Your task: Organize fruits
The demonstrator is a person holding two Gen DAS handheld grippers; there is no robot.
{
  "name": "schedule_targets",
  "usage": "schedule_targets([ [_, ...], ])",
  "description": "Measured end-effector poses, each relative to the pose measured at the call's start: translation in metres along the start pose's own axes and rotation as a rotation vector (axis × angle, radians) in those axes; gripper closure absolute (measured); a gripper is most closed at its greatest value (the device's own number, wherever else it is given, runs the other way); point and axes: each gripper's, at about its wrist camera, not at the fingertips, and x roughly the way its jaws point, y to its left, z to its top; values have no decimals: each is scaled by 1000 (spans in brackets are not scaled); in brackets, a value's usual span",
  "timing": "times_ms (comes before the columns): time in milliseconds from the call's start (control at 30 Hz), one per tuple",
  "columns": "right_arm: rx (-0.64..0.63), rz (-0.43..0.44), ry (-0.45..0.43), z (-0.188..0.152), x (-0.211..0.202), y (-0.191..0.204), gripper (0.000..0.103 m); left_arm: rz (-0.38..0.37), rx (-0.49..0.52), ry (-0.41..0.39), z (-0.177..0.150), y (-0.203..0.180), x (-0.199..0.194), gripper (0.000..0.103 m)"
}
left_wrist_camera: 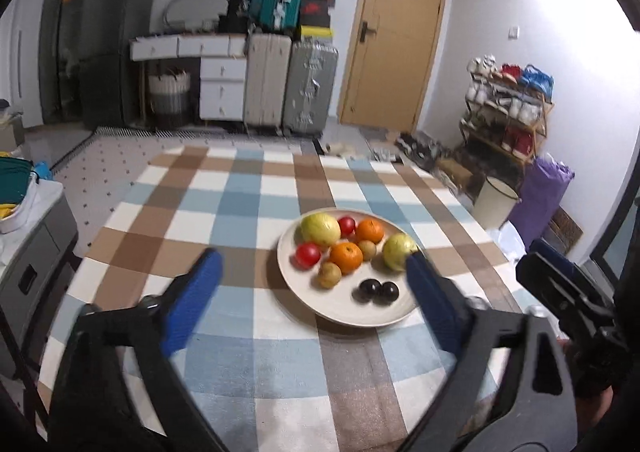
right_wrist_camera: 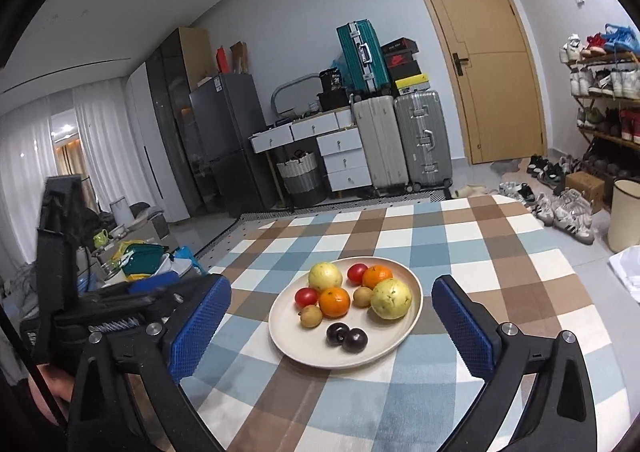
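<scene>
- While both grippers hung above the checked cloth (right_wrist_camera: 460, 236), the plate (right_wrist_camera: 288, 348) sat mid-table, holding every fruit (right_wrist_camera: 335, 302);
- left gripper (left_wrist_camera: 312, 264): fingers spread wide, nothing between them;
- right gripper (right_wrist_camera: 331, 294): fingers likewise wide and empty, short of the plate.

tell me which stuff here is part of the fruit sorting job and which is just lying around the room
Part of the job:
plate
two yellow-green fruits
two oranges
two red fruits
two small brown fruits
two dark plums
left gripper and right gripper, both open and holding nothing

Just lying about:
suitcases
shoe rack
fridge
white bin
</scene>
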Motion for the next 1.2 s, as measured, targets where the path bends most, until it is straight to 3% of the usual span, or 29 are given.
schedule_targets([
  [67,-3,-10,-19,-4,-4,4,0,23,5,-41,-3,1,-9,1],
  [300,-24,-27,-27,-16,-12,13,0,33,21,-48,-18,-5,-20,1],
  [433,-36,-38,-36,-19,-19,15,0,56,62,-92,-32,-5,-17,1],
  [600,-60,-64,-30,-25,-13,17,0,76,57,-63,-46,2,2,1],
  [867,-76,-91,18,-41,-5,8,1,82,106,-86,-61,6,10,1],
  [1200,-124,-141,15,-56,3,7,0,106,119,-108,-70,3,12,1],
])
